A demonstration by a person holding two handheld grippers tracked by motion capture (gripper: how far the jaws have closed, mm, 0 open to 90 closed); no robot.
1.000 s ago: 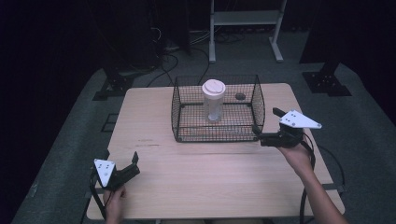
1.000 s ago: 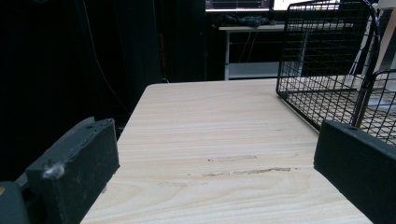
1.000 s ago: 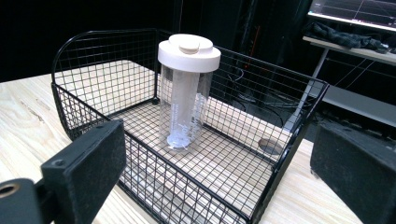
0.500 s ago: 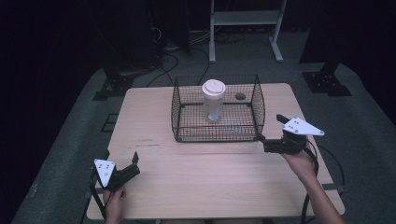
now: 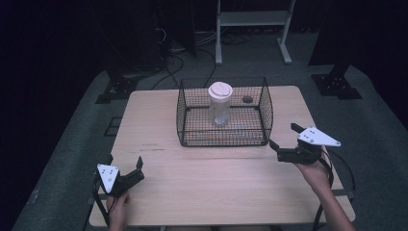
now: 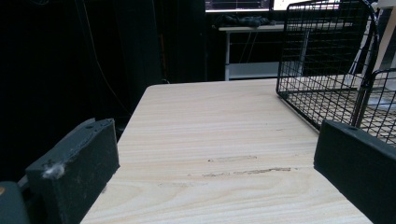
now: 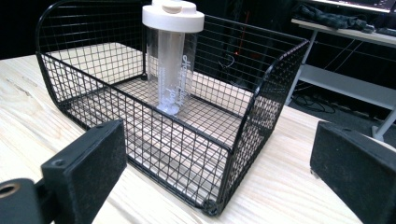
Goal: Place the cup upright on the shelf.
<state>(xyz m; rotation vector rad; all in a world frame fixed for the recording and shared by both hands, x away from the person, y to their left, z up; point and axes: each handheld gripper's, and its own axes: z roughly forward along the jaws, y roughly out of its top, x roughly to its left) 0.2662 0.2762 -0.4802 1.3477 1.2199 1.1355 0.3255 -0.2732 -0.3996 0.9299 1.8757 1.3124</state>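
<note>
A black wire basket (image 5: 223, 139) stands on the far middle of the pale wooden table (image 5: 216, 187). Upright inside it is a clear bottle (image 5: 220, 103) with a white lid, seen close in the right gripper view (image 7: 170, 60). My right gripper (image 5: 284, 136) is open, held just off the basket's front right corner (image 7: 210, 205), with nothing between its jaws. My left gripper (image 5: 125, 162) is open and empty near the table's front left corner. In the left gripper view the basket (image 6: 327, 60) shows ahead at the right.
A small dark round thing (image 5: 248, 99) sits by the basket's back right corner; I cannot tell whether it is inside. Beyond the table stand a white shelf frame (image 5: 250, 19) and cables on a dark floor. Bare tabletop (image 6: 210, 121) lies in front of the basket.
My right gripper has drawn back a little from the basket, toward the person and slightly right. The left gripper and the bottle have not moved.
</note>
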